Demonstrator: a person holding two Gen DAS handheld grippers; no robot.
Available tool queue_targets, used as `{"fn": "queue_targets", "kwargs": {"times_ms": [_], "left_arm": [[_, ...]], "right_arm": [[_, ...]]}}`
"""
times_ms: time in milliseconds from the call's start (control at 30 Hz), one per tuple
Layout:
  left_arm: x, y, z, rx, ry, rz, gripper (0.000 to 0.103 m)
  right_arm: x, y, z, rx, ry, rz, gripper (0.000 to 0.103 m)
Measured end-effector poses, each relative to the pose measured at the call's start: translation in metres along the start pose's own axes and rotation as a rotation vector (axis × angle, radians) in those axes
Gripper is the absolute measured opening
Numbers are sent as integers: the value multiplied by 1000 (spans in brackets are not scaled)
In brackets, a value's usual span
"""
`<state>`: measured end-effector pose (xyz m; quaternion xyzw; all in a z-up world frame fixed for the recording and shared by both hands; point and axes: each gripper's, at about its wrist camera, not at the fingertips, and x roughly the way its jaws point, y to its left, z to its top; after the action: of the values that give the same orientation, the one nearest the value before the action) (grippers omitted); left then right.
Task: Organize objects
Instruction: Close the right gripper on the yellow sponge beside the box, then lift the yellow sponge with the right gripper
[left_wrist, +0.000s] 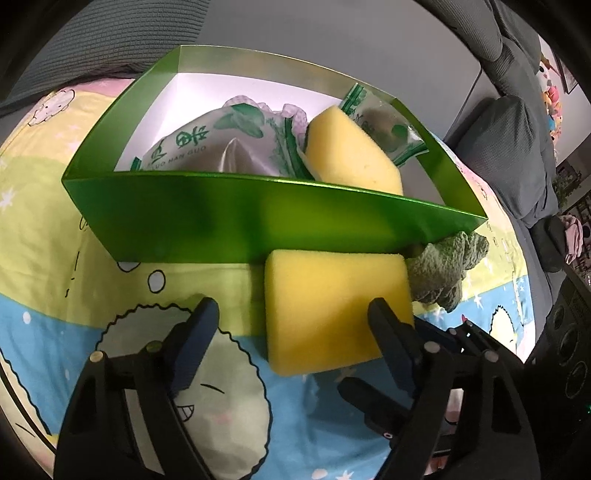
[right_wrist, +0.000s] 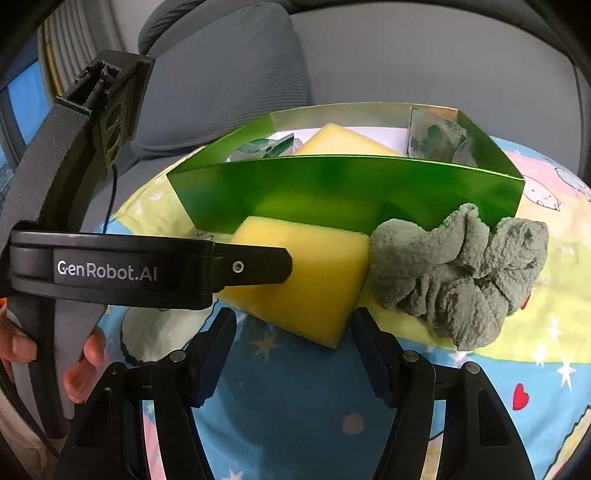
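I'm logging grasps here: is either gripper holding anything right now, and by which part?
Nothing is held. The left gripper straddles the yellow sponge beside the green box, pads not pressing. The right gripper is open, empty.

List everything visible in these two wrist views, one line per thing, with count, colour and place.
box: one, green, white inside, on the bedsheet.
sponge in box: one, yellow, leaning at the near wall.
snack packets: two seen, clear with green print, in the box.
loose sponge: one, yellow, on the sheet against the box front.
cloth: one, grey-green, crumpled beside the loose sponge.
bedsheet: one, pastel cartoon print.
left gripper: black, jaws astride the loose sponge.
right gripper: black, open before the sponge's corner.
hand: one, holding the left gripper's handle.
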<state>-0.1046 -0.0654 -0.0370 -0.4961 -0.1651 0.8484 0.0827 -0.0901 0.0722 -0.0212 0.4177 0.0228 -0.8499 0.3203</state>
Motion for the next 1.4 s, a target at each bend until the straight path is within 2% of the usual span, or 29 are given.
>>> {"fn": "queue_targets", "kwargs": {"times_ms": [100, 233, 333, 467, 800, 1100, 1400], "left_arm": [[-1, -3, 0, 4, -4, -16, 70], [2, -9, 0, 16, -3, -19, 65], [5, -14, 0, 27, -6, -30, 60], [6, -22, -1, 59, -28, 1, 60], [-5, -31, 2, 92, -75, 24, 60], [-26, -39, 4, 113, -151, 4, 61], [-37, -45, 4, 137, -206, -16, 61]], "right_arm": [[0, 0, 1, 1, -5, 2, 66], [1, -2, 2, 15, -9, -17, 53], [1, -3, 2, 20, -7, -16, 51], [1, -2, 2, 10, -10, -26, 48], [-12, 0, 1, 12, -60, -16, 46], [-34, 6, 5, -9, -161, -20, 46], [-49, 7, 5, -7, -216, -18, 46]]}}
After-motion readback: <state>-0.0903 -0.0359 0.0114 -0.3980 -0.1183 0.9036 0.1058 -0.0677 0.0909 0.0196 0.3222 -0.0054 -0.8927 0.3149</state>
